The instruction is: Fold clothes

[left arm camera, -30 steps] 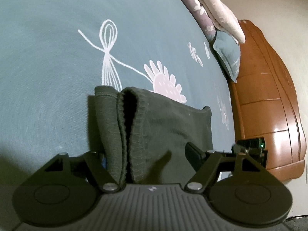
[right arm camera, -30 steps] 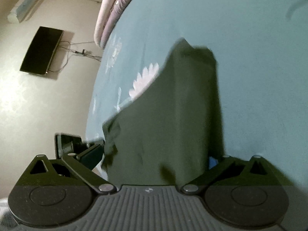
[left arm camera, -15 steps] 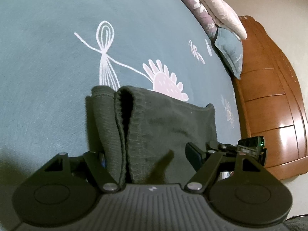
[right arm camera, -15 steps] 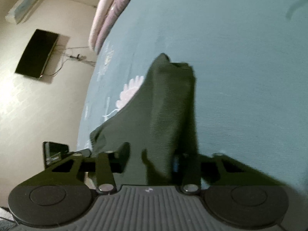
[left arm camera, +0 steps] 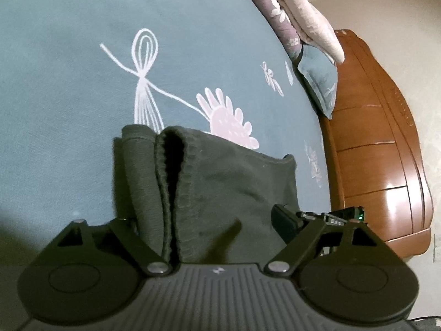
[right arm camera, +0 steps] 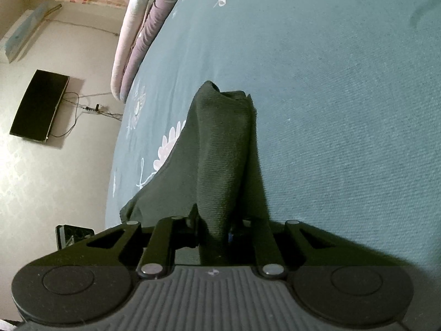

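Left gripper (left arm camera: 205, 222): jaws spread wide, the linkage arms splayed outward; the right finger (left arm camera: 284, 220) stands free at the tool's right, the left fingertip is hidden behind dark cloth draped across the gap. Right gripper (right arm camera: 213, 227): linkage arms drawn in near parallel, jaws closed tight on a gathered fold of dark green garment (right arm camera: 220, 149) that rises straight ahead between the fingers.
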`<state>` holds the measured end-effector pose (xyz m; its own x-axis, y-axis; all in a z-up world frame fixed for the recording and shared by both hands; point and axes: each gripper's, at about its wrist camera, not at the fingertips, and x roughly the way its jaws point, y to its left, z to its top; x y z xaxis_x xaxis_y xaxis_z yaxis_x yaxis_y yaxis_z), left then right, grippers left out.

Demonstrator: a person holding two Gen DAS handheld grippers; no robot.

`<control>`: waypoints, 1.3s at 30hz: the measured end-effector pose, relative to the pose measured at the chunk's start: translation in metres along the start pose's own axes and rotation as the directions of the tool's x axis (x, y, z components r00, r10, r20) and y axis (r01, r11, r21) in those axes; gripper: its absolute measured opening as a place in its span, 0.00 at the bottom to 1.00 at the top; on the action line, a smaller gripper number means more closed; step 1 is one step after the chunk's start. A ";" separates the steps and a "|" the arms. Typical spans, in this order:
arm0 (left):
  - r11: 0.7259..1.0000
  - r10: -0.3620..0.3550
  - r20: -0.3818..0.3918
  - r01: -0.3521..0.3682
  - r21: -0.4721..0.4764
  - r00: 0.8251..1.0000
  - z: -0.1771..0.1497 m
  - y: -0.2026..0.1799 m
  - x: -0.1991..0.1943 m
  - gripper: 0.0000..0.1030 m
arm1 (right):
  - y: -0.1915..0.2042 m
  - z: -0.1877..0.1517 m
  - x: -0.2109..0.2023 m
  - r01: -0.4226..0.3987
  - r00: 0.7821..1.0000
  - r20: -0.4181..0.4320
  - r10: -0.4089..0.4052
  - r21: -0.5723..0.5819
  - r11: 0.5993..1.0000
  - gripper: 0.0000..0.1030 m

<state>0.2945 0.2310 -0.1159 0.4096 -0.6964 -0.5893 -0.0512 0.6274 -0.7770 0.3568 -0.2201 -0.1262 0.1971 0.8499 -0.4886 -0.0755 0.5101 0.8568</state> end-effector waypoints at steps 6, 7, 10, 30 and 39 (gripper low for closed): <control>1.000 0.001 0.006 -0.001 -0.009 1.000 -0.001 -0.001 0.001 0.83 | 0.004 0.001 -0.002 -0.006 1.000 -0.018 0.006 -0.026 1.000 0.37; 0.999 -0.007 0.008 0.007 -0.031 1.000 0.002 0.000 0.003 0.84 | 0.002 0.001 -0.001 -0.019 1.000 -0.019 0.018 -0.015 1.000 0.37; 0.999 -0.002 -0.001 0.002 -0.039 1.000 0.007 -0.003 0.007 0.84 | 0.002 0.005 0.005 -0.037 0.999 -0.025 0.036 -0.010 0.999 0.37; 0.995 -0.056 -0.038 0.053 -0.080 0.998 0.007 -0.002 -0.004 0.83 | 0.034 -0.001 0.004 -0.042 0.998 -0.054 0.038 -0.081 0.996 0.60; 0.995 -0.090 -0.028 0.089 -0.039 0.996 0.009 -0.025 -0.016 0.83 | 0.066 -0.008 -0.019 -0.062 0.998 -0.042 0.057 -0.154 0.986 0.60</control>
<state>0.2976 0.2297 -0.0853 0.3870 -0.7597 -0.5225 -0.0502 0.5485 -0.8347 0.3403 -0.2018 -0.0612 0.1512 0.8822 -0.4459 -0.2368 0.4702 0.8502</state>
